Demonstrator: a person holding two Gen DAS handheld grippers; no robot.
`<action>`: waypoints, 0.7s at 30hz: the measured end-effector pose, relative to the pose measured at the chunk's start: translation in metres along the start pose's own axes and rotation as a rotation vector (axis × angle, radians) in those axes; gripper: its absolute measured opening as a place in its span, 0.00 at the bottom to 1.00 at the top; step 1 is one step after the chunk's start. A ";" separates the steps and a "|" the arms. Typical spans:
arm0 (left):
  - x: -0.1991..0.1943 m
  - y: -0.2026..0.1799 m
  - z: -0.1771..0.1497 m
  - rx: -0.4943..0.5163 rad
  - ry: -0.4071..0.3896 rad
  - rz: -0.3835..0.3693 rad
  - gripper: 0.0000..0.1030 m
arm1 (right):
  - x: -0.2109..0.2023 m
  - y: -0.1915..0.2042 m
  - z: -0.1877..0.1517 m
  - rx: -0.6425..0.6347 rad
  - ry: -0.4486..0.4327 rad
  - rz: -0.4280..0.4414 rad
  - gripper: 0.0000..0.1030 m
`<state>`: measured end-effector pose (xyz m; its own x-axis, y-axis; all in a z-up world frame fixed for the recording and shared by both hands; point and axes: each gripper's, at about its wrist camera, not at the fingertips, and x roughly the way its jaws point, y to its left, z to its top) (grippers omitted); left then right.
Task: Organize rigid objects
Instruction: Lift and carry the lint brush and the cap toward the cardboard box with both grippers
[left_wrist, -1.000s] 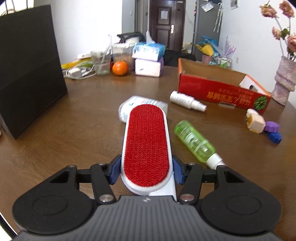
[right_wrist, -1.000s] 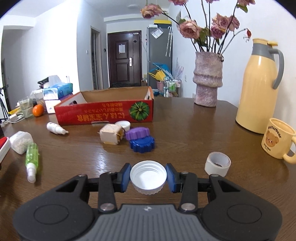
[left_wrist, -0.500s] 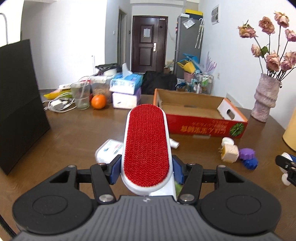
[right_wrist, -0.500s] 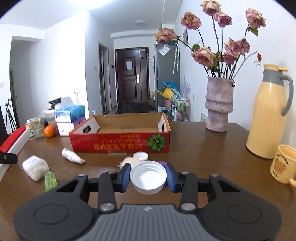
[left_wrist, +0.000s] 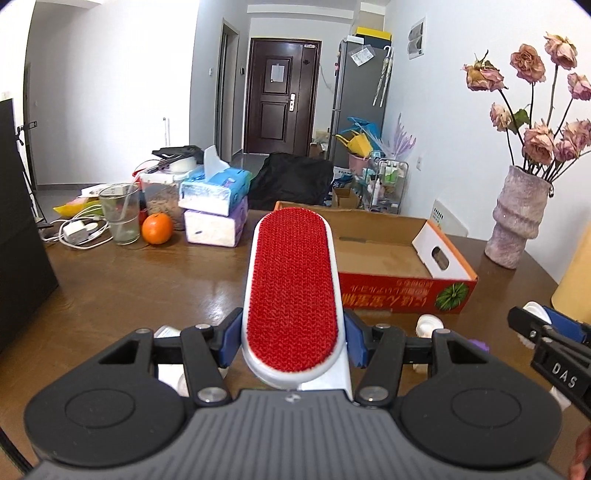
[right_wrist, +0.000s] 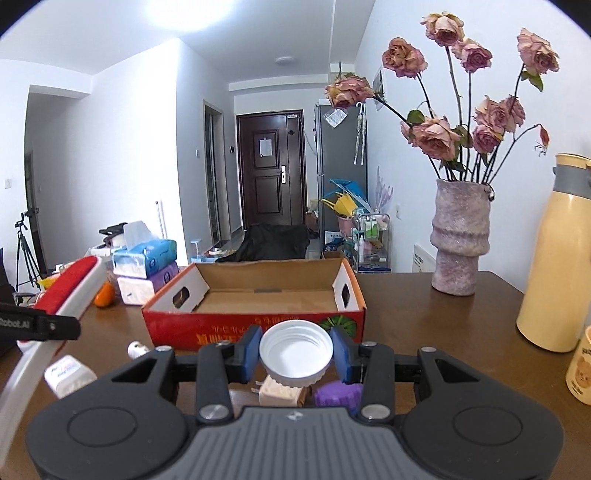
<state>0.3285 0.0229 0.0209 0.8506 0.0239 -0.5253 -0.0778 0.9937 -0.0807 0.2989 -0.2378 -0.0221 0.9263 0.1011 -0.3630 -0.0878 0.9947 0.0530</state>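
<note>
My left gripper (left_wrist: 291, 341) is shut on a red lint brush (left_wrist: 293, 291) with a white frame, held above the table and pointing at the red cardboard box (left_wrist: 402, 291). My right gripper (right_wrist: 295, 356) is shut on a white plastic lid (right_wrist: 295, 350), open side toward the camera, held in front of the same box (right_wrist: 255, 328), whose inside shows nothing in it. The brush also shows at the left of the right wrist view (right_wrist: 72, 291). The right gripper shows at the right edge of the left wrist view (left_wrist: 550, 343).
A cream block (right_wrist: 280, 393), a purple cap (right_wrist: 338, 393), a small white bottle (right_wrist: 70, 374) and a spray bottle tip (right_wrist: 136, 349) lie before the box. A vase (right_wrist: 460, 240), yellow thermos (right_wrist: 557, 258), mug (right_wrist: 581, 369), tissue packs (left_wrist: 214, 206), orange (left_wrist: 157, 229) and glass (left_wrist: 120, 214) stand around.
Both grippers have risen and moved toward the box with their loads still held. The box is nearer and more centred in both views.
</note>
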 end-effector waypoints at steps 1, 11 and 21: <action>0.003 -0.002 0.003 -0.002 -0.002 -0.005 0.56 | 0.003 0.001 0.002 0.000 -0.004 0.002 0.39; 0.045 -0.020 0.023 0.002 0.005 -0.025 0.56 | 0.044 0.008 0.021 0.020 -0.031 0.007 0.39; 0.081 -0.034 0.045 -0.013 -0.002 -0.026 0.56 | 0.083 0.011 0.035 0.003 -0.023 0.011 0.39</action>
<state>0.4236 -0.0037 0.0187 0.8535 -0.0021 -0.5211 -0.0622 0.9924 -0.1057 0.3873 -0.2195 -0.0189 0.9334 0.1120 -0.3408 -0.0975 0.9935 0.0596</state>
